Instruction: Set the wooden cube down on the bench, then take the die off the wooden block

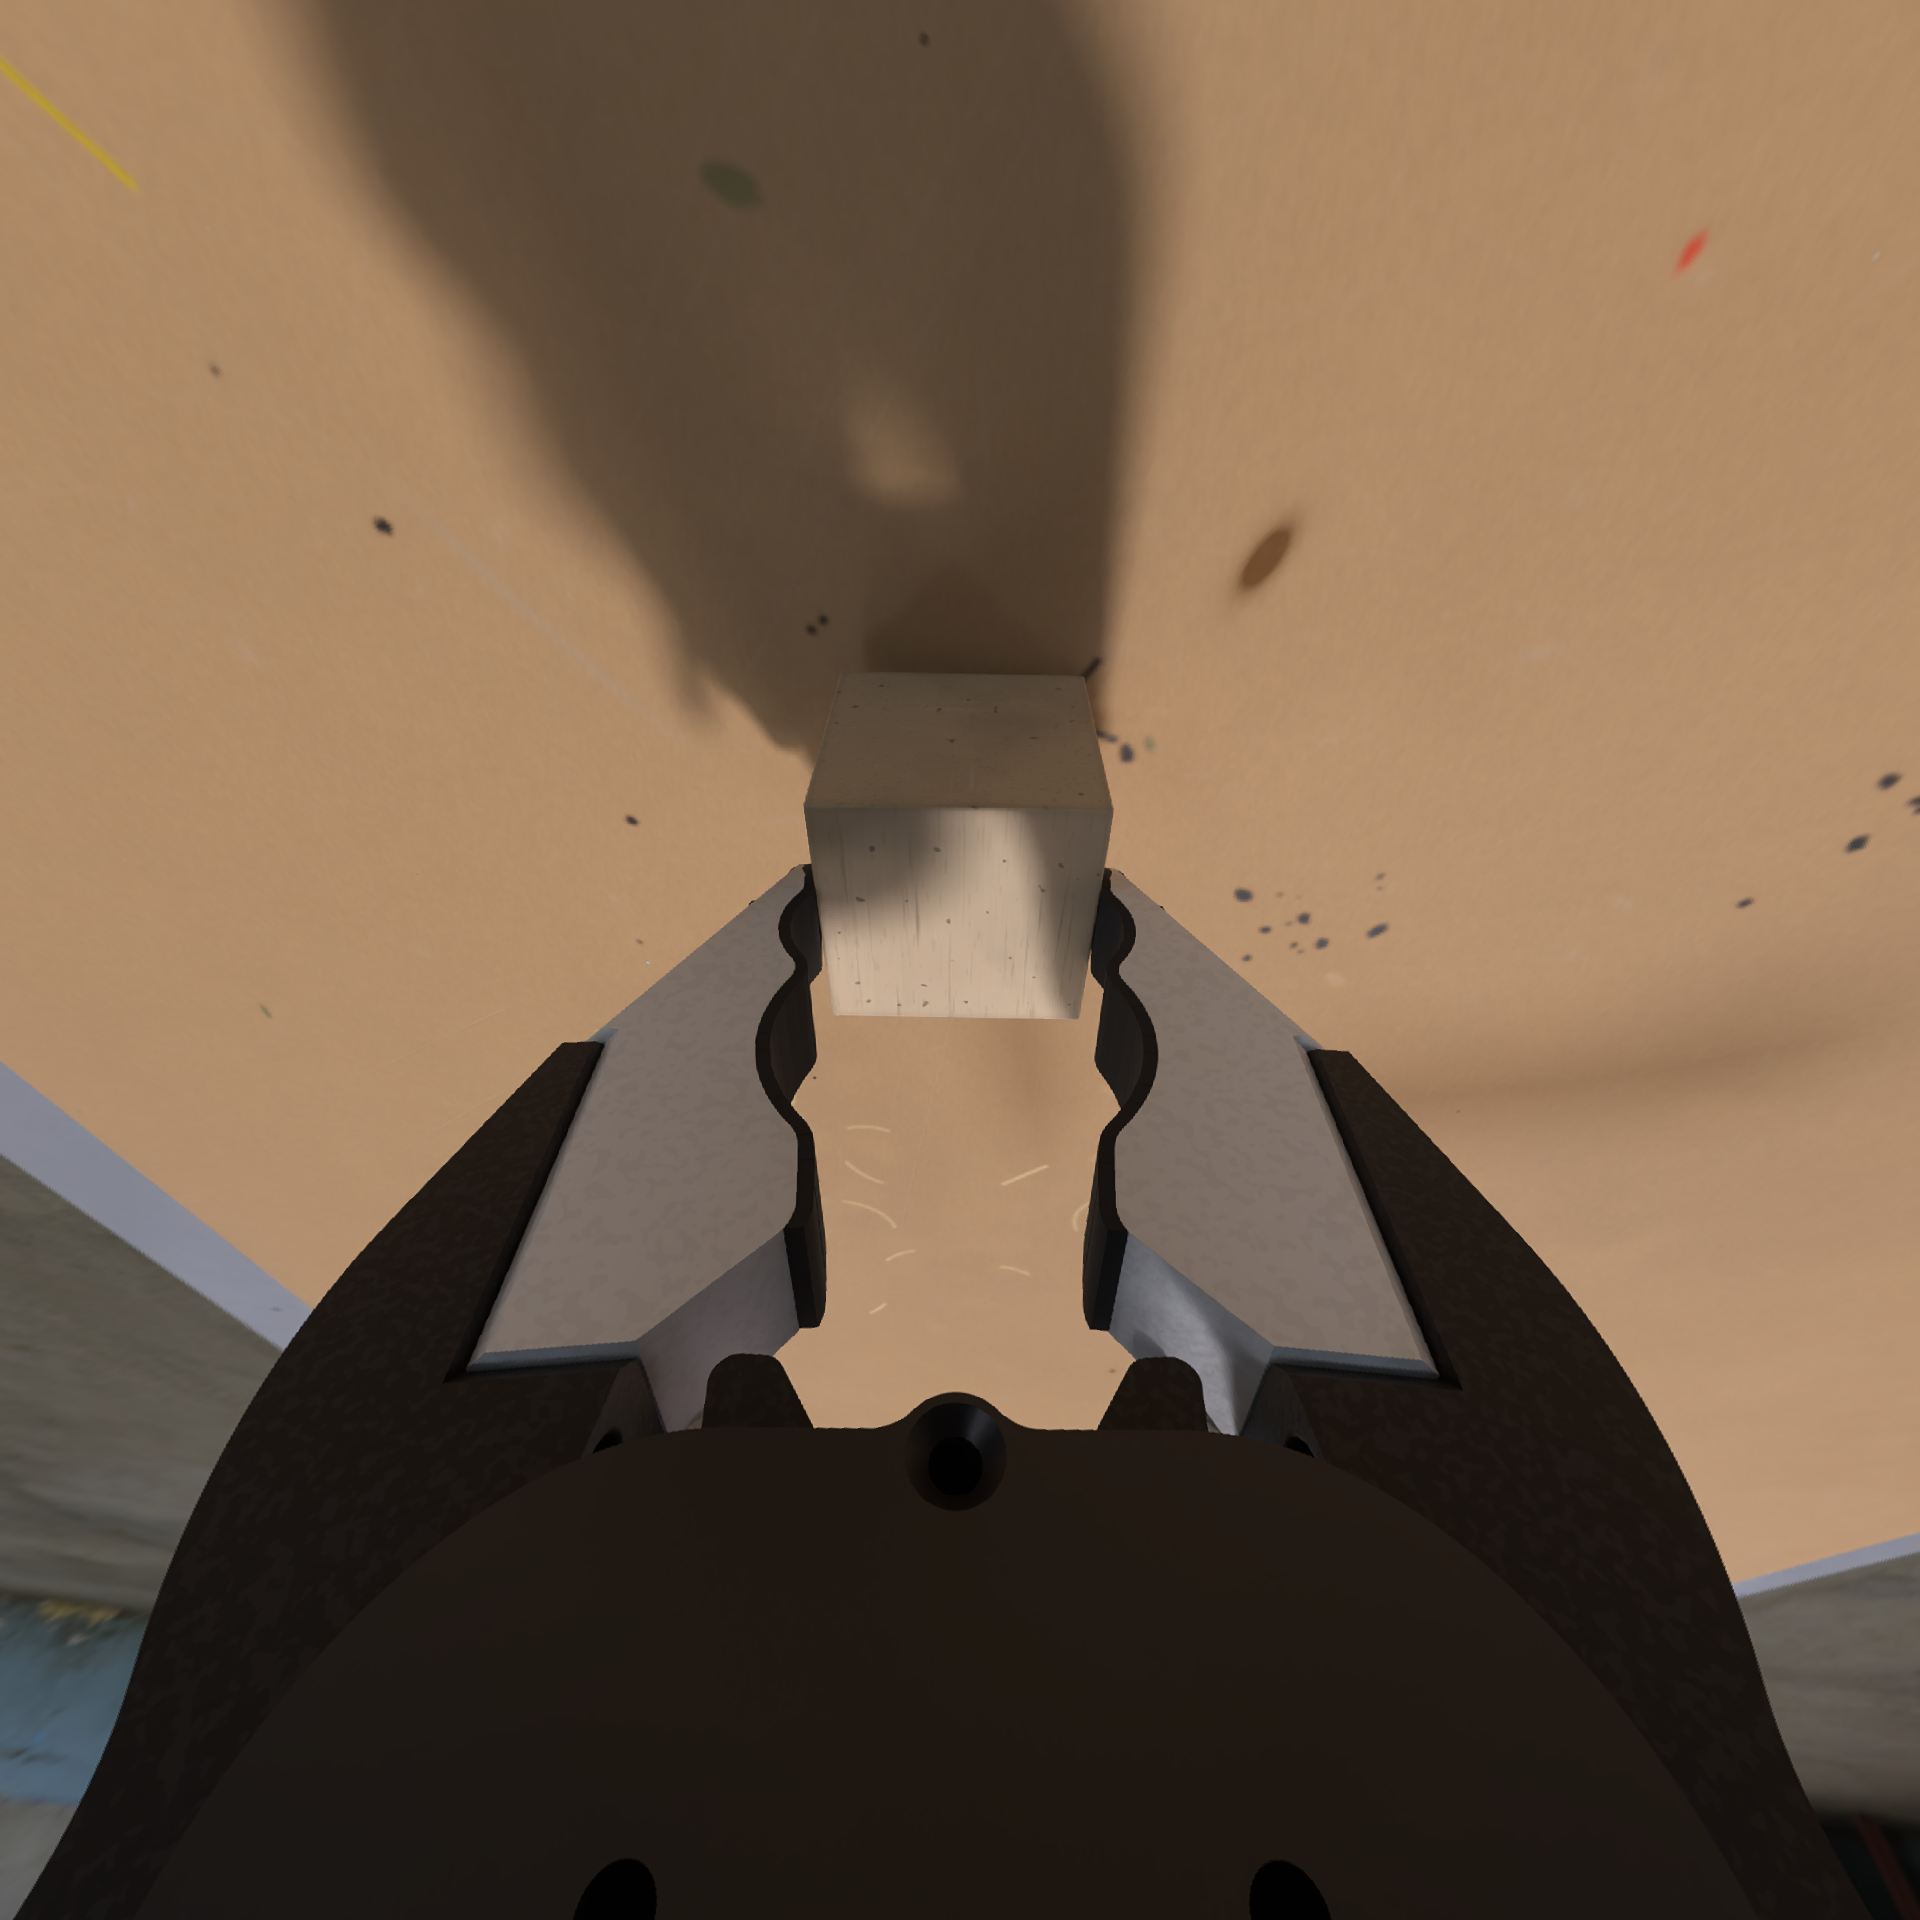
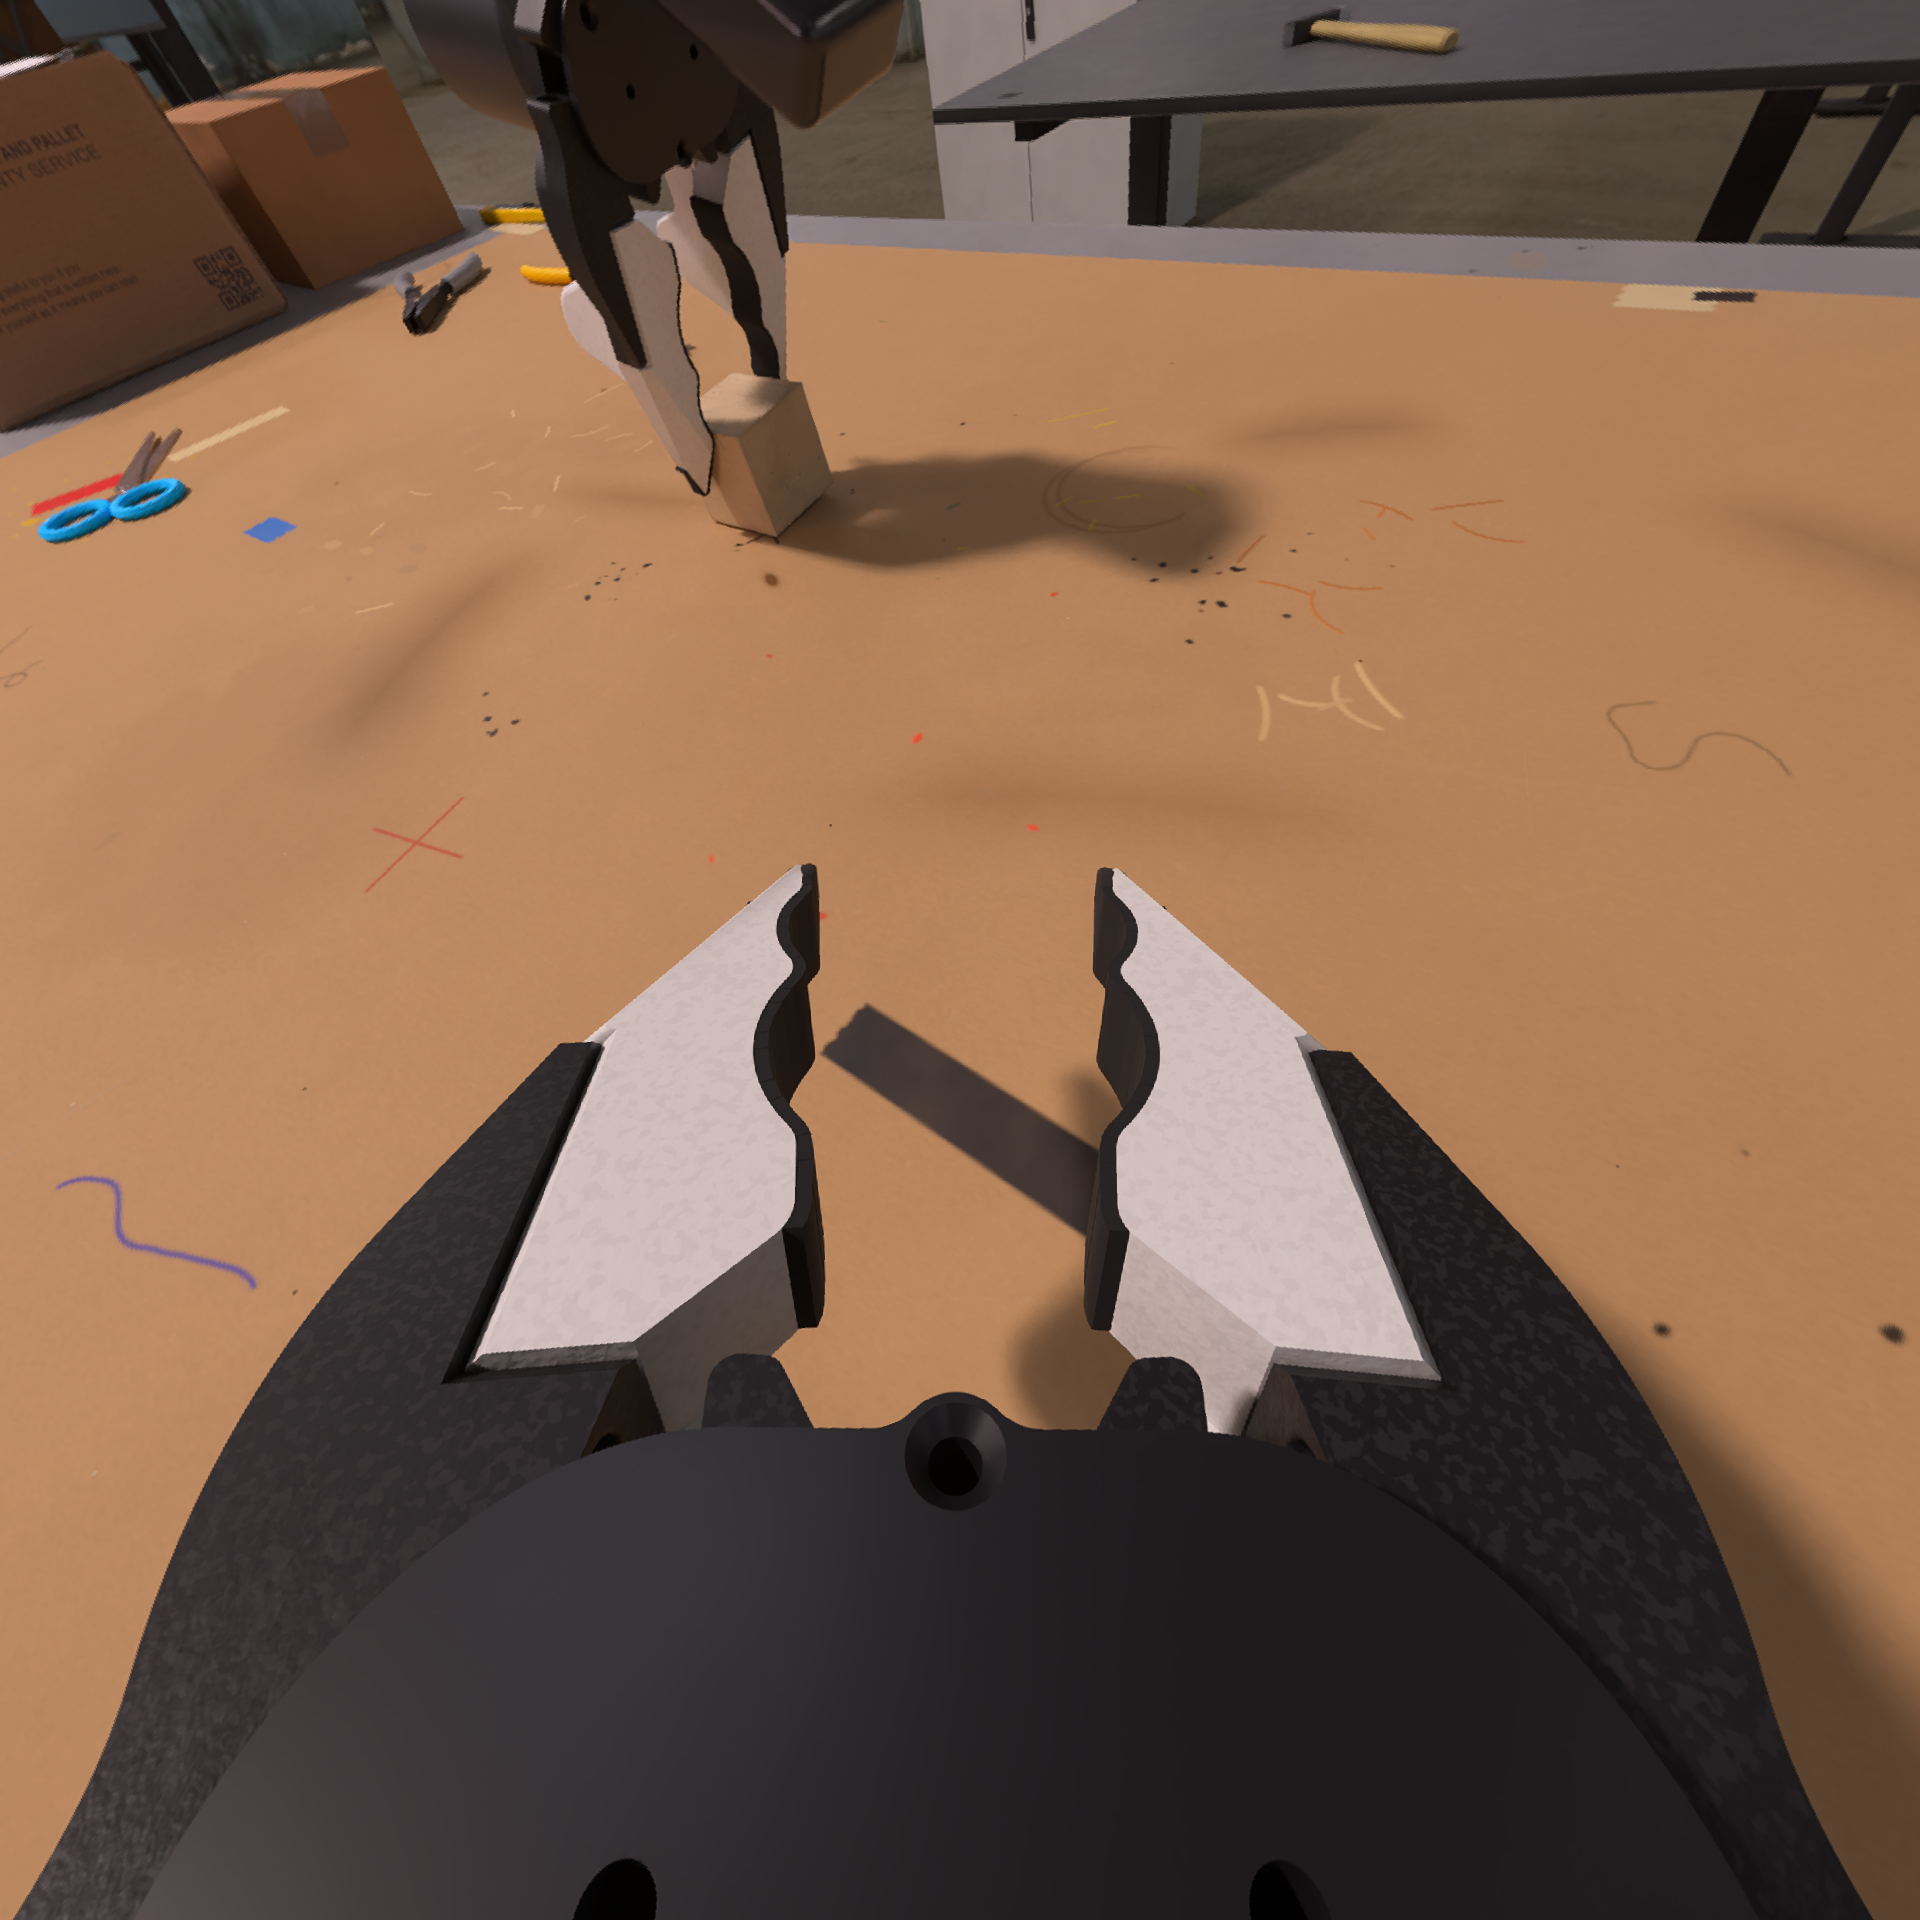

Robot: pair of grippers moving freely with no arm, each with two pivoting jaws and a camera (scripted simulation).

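Note:
My left gripper (image 1: 956, 883) is shut on a pale wooden cube (image 1: 956, 914), gripped between the fingertips just over the tan bench (image 1: 416, 727). In the right wrist view the left gripper (image 2: 738, 436) reaches down from above and holds the cube (image 2: 774, 457) tilted, with its lower corner touching the bench (image 2: 935, 675). My right gripper (image 2: 956, 883) is open and empty, low over the bench nearer the front. No die and no wooden block show in either view.
Blue-handled scissors (image 2: 114, 504) and a blue square (image 2: 270, 530) lie at the left. Cardboard boxes (image 2: 104, 239), pliers (image 2: 436, 291) and a yellow thing (image 2: 545, 275) are at the far left corner. A dark table (image 2: 1455, 73) with a hammer (image 2: 1371, 36) stands beyond the bench.

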